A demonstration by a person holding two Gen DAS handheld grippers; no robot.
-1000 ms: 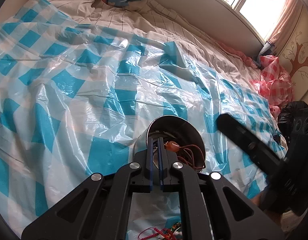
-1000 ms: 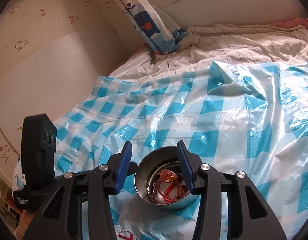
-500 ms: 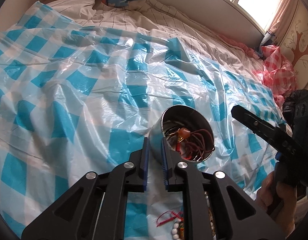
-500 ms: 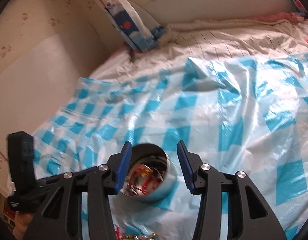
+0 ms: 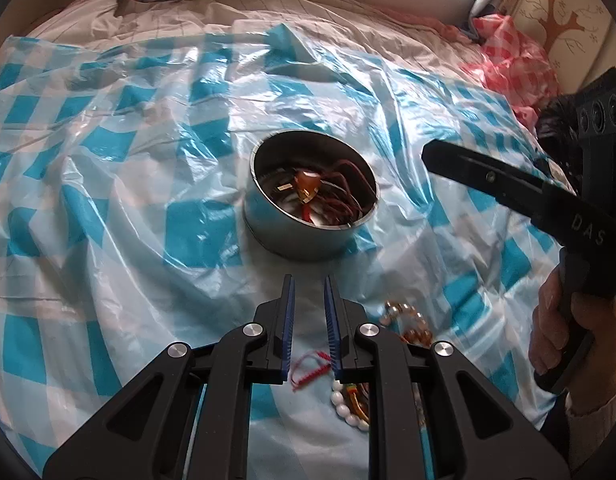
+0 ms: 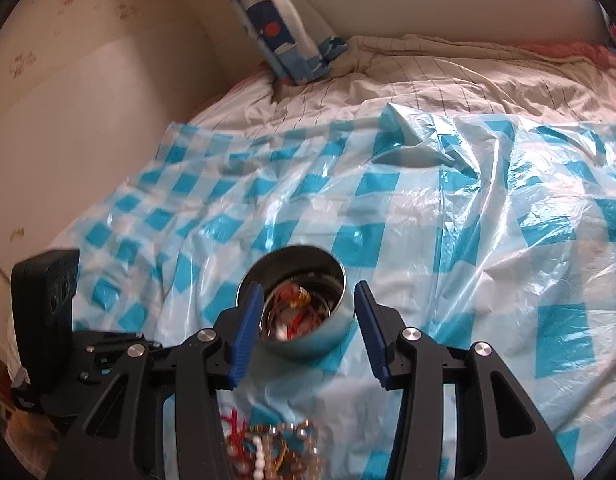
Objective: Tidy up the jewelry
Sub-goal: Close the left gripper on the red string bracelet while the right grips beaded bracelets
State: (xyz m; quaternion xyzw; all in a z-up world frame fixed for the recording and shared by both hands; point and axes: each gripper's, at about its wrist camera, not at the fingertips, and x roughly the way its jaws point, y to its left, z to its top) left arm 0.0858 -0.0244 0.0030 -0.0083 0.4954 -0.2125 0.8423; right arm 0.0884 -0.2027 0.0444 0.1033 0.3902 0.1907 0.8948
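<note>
Left gripper: black plastic arms with metal pivot screws, ribbed blue pads. Jaws have just been opening and now stand a narrow gap apart, with nothing between them. It points down at the sheet just short of the tin.

Right gripper: same build, jaws spread about halfway and empty, with the tin showing in the gap beyond the tips. In the left view its black arm reaches in from the right, with a hand wrapped on the grip.

Tin: round, shallow, brushed metal, open top, sitting upright on the sheet. Inside is a tangle of dark red cord loops, an amber bead and some gold bits.

Loose pile lies on the sheet near the left gripper, apart from the tin: red twisted cord, a white bead strand and a brownish bead bracelet. Partly hidden by the gripper arms.

Sheet: thin glossy plastic, blue-and-white check, heavily creased, spread over a bed. Beige grid-lined bedding beyond it. Crumpled red-check plastic at the far right edge.
</note>
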